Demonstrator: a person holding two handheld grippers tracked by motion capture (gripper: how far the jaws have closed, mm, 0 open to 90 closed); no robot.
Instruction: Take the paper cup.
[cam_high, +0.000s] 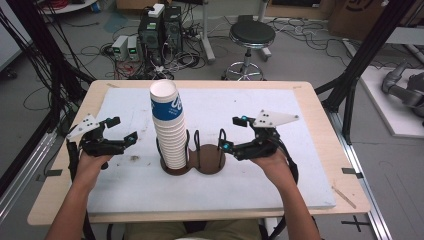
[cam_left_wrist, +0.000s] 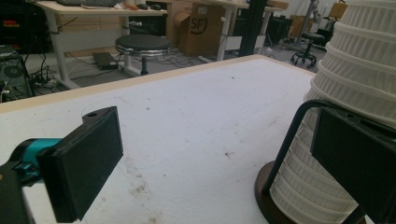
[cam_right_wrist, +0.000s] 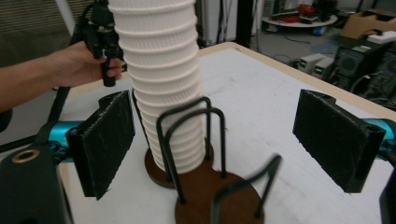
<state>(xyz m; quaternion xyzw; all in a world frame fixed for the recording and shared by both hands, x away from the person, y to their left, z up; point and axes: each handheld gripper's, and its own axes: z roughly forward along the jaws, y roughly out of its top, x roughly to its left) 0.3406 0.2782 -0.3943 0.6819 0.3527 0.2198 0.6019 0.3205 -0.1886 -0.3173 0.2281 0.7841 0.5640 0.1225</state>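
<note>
White board (cam_high: 280, 180) covered the table in the high view, where the cup stack (cam_high: 168, 127) stood in the left bay of the brown cup holder (cam_high: 207, 166), your left gripper (cam_high: 119, 135) and right gripper (cam_high: 231, 134) flanking it with jaws apart. Along the left gripper view, the stack (cam_left_wrist: 355, 93) sat just beside the right jaw, untouched. From the right gripper view, the holder's wire loops (cam_right_wrist: 196, 135) lay between open jaws; centre them before closing, steadily.

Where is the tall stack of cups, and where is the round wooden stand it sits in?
Stack of cups (cam_high: 167, 125), high view, on the ribbed white side below the blue band.
Wooden stand (cam_high: 210, 165), high view, on the bare brown base of the empty right ring.
</note>
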